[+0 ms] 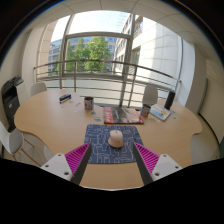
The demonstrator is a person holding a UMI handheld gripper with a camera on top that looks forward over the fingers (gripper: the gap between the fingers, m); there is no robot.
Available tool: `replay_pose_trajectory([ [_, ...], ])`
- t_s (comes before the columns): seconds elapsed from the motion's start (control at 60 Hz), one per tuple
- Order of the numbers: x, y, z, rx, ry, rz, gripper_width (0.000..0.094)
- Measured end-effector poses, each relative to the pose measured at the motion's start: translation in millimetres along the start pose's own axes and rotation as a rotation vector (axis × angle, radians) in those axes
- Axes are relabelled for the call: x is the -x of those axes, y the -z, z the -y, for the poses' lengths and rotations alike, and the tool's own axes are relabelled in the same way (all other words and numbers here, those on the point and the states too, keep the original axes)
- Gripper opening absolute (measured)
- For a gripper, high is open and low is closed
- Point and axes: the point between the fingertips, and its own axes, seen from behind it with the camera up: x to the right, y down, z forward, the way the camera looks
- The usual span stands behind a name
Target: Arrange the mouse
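Approach step: gripper [110, 158] at lower centre, jaws apart, nothing held. Mouse [116, 139] on mat [108, 148] at frame centre. Next, by estimate: advance, straddle mouse, close.

A pale wooden table [60, 118] stands before a tall window [96, 45], daylight, perhaps trees, beyond.

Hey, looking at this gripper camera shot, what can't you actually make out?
- Gripper view: the small pale object on the dark mat is too small to confirm as the mouse.
- Items along the table's far edge are too small to identify.
- The gripper's open fingers are cut off at their base by the view's border.
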Motion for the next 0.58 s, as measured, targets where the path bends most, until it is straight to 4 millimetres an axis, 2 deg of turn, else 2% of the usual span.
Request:
replay_pose_trajectory([
  [0.067, 3, 23, -10, 0.006, -0.001, 0.0, 0.0847],
  [0.217, 6, 59, -27, 0.003, 0.009, -0.002, 0.0845],
  [0.417, 6, 73, -38, 0.009, 0.018, -0.007, 0.0847],
  [0.583, 8, 76, -32, -0.003, 0.009, 0.0, 0.0845],
])
